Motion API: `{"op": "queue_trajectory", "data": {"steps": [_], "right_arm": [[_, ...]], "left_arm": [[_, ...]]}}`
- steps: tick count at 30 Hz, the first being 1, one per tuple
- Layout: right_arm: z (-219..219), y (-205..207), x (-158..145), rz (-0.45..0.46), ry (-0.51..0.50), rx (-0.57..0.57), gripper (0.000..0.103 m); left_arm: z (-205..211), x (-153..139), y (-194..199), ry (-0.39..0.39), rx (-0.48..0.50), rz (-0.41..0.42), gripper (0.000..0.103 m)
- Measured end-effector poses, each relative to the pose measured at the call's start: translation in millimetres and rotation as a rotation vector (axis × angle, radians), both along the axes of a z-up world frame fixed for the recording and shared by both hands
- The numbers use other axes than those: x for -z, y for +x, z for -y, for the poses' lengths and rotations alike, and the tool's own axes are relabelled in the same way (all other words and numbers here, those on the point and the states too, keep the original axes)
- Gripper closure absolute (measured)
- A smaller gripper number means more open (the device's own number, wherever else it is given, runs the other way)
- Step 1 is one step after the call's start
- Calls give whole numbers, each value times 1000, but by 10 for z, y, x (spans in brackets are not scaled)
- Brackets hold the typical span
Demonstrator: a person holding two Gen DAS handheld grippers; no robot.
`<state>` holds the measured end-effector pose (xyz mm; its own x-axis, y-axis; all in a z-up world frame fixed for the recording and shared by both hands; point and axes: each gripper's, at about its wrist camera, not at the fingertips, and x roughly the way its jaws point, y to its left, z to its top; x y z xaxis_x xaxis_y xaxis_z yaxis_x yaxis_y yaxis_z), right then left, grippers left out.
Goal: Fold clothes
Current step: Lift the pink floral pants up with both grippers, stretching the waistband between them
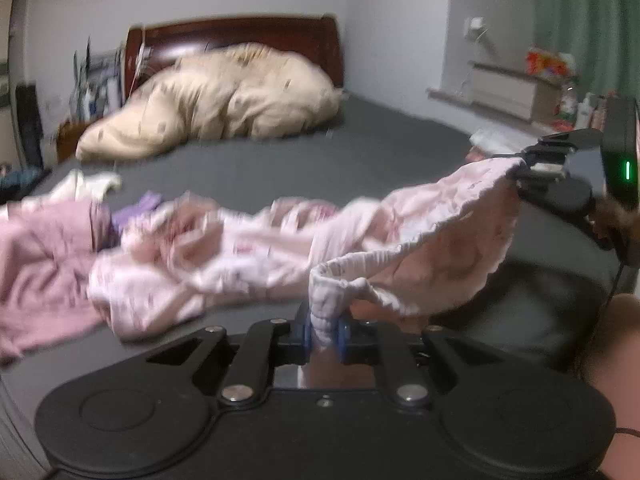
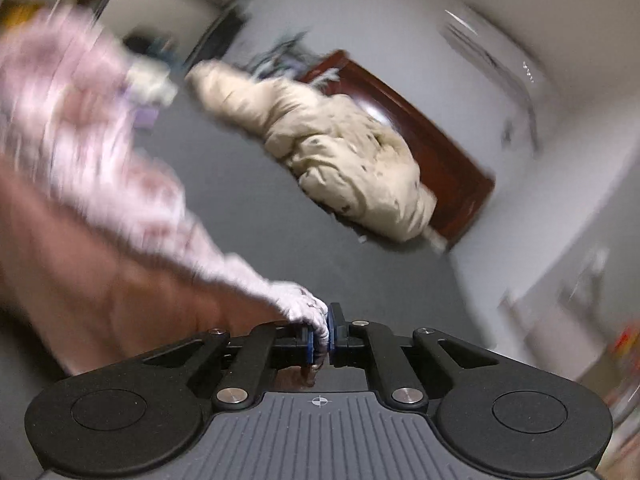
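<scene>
A pale pink printed garment (image 1: 248, 256) with a gathered elastic waistband is stretched above the dark grey bed (image 1: 320, 156). My left gripper (image 1: 326, 330) is shut on a bunched part of the waistband, close to the camera. My right gripper (image 1: 536, 168) appears at the right of the left wrist view, pinching the other end of the waistband. In the right wrist view, the right gripper (image 2: 320, 338) is shut on a corner of the same pink garment (image 2: 100, 148), which trails blurred to the upper left.
A darker pink garment (image 1: 44, 256), a purple item (image 1: 136, 210) and a white cloth (image 1: 88, 184) lie at the bed's left. A beige duvet (image 1: 224, 100) is heaped by the wooden headboard (image 1: 240, 34). A cluttered shelf (image 1: 532, 88) runs along the right wall.
</scene>
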<state>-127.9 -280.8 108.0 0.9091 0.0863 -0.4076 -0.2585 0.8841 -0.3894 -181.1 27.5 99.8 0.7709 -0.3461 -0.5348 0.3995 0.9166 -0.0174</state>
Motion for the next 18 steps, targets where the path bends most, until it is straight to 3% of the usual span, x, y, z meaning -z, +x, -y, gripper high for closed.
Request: {"op": "queue_trajectory", "data": {"steps": [1,5,13,18], "right_arm": [[73,-14,-157,11,60,15,97],[208,-231,-858,157,100,45,97],[192,-1027,-2331,483,12,44,97],[178,-1547,-3178,625,-18,24,97]], "left_arm": [[8,-104,-29,-2,10,31,91],[25,-616,-158,-7,51,182,91],[-160,-2145,-432,-29,149,523,91],[-258,-3045,-551,-76,177,615,91]]}}
